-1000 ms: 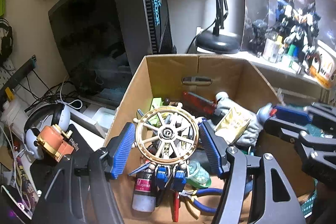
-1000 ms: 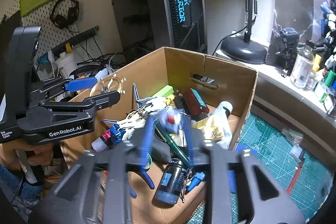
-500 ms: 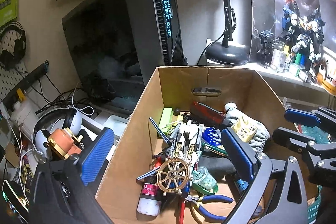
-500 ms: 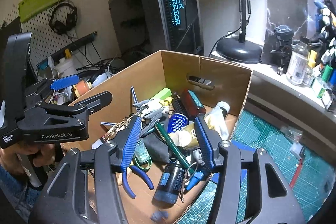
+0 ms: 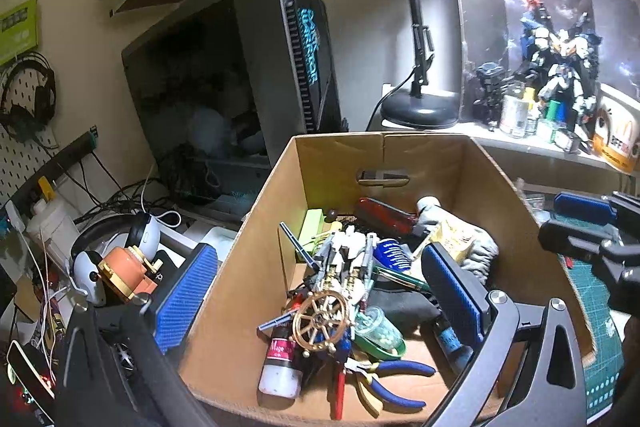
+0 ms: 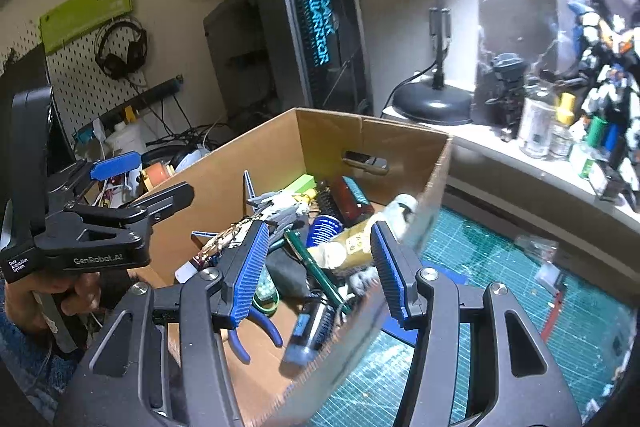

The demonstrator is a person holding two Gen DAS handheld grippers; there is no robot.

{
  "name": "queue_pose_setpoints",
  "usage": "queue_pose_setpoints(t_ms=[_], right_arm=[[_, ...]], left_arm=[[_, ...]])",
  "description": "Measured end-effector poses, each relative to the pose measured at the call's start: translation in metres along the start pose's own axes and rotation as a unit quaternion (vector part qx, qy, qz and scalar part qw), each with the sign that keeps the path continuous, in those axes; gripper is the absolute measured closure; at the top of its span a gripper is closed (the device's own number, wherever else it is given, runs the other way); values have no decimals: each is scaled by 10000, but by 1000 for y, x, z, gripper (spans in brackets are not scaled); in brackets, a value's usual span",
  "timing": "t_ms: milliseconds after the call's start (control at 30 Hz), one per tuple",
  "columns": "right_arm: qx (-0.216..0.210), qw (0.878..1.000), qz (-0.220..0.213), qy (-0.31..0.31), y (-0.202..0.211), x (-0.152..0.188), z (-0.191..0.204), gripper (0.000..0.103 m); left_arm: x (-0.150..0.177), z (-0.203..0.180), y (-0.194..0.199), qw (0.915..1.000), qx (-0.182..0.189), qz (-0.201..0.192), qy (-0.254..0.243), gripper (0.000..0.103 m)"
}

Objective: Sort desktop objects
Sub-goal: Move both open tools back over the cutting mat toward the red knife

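An open cardboard box (image 5: 256, 227) (image 6: 332, 131) holds a heap of desk items. A gold ship's wheel (image 5: 320, 321) lies loose near its front, on a white-capped bottle (image 5: 282, 359) and blue-handled pliers (image 5: 388, 375). Behind them are a white robot model (image 5: 348, 259), a grey glove (image 5: 472, 247) and a green pen (image 6: 316, 267). My left gripper (image 5: 318, 291) hangs over the box's left wall, jaws wide open and empty; it shows again as the left gripper (image 6: 152, 179) in the right wrist view. My right gripper (image 6: 319, 273) stands open above the box's near right corner, holding nothing, and appears as the right gripper (image 5: 560, 223) at the frame's edge.
A PC tower (image 5: 280, 75) stands behind the box, beside a black desk lamp (image 5: 420, 107). Robot models and bottles (image 5: 552, 99) fill the right shelf. A green cutting mat (image 6: 500, 287) lies right of the box. Headphones (image 5: 120, 239), cables and an orange-gold part (image 5: 124, 271) crowd the left.
The left gripper let go of the gold wheel, which dropped into the box, then opened wide and drew back. The right gripper released a small blue-and-white piece, opened and drew back too.
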State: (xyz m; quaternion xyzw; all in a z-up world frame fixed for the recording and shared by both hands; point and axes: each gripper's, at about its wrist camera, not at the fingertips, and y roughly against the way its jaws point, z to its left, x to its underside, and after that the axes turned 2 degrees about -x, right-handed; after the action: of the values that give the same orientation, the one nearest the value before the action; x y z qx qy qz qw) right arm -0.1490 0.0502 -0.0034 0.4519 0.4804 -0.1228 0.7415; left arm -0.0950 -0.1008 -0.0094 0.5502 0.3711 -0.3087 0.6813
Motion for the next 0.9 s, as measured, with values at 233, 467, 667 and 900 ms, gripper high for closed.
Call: queue_pose_setpoints(t_ms=[233,467,667,900], right_arm=[[273,9993,-254,-40,48,26,-11,48],[805,9957,-385,-247,100,62,-37,48],[1339,9864,-540,-783,144,90,-76,48],[1972,9709,-561,-1235,193,120,-115,48]], left_arm=[[16,-20,29,9993,232,-260,-115,0],[29,-50,56,9957,709,-559,-187,0],[35,-90,61,9910,1060,-677,-458,0],[40,-133,60,9839,1532,-665,-634,0]])
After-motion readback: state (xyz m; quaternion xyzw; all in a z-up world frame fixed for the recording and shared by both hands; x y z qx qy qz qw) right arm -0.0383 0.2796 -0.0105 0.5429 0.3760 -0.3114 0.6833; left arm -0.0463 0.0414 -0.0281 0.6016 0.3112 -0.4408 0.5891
